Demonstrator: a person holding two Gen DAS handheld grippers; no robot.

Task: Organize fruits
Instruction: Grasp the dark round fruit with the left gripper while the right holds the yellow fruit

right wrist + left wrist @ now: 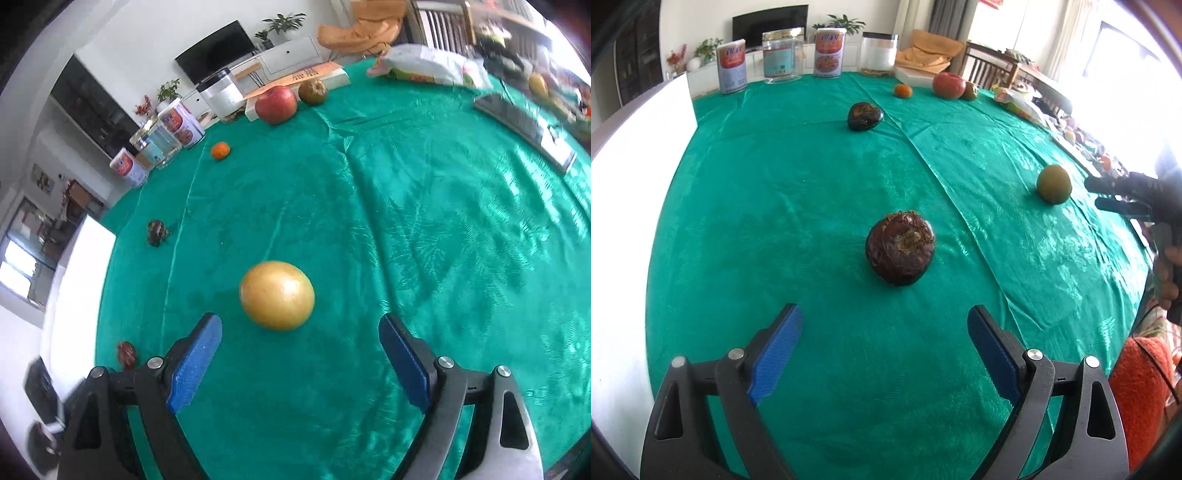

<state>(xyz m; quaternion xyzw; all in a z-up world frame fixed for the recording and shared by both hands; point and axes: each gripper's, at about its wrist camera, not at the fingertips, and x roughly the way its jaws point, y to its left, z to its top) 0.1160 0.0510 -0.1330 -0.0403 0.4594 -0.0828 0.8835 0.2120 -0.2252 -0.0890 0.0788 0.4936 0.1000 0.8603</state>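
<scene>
My left gripper (885,321) is open and empty, a short way in front of a dark brown wrinkled fruit (900,248) on the green tablecloth (775,206). A second dark fruit (865,116) lies farther back. A yellow-green round fruit (1054,184) lies at the right, just left of my right gripper (1097,192). In the right wrist view my right gripper (300,330) is open and empty with that yellow fruit (277,300) just ahead of its fingertips. A small orange (220,150), a red apple (276,104) and a brownish fruit (313,92) lie far back.
Cans and jars (783,57) stand along the table's far edge, with a book (325,74) and an orange cloth (929,50) behind the apple. A plastic bag (428,66) and a flat device (524,125) lie at the right. A white board (631,177) stands at the left.
</scene>
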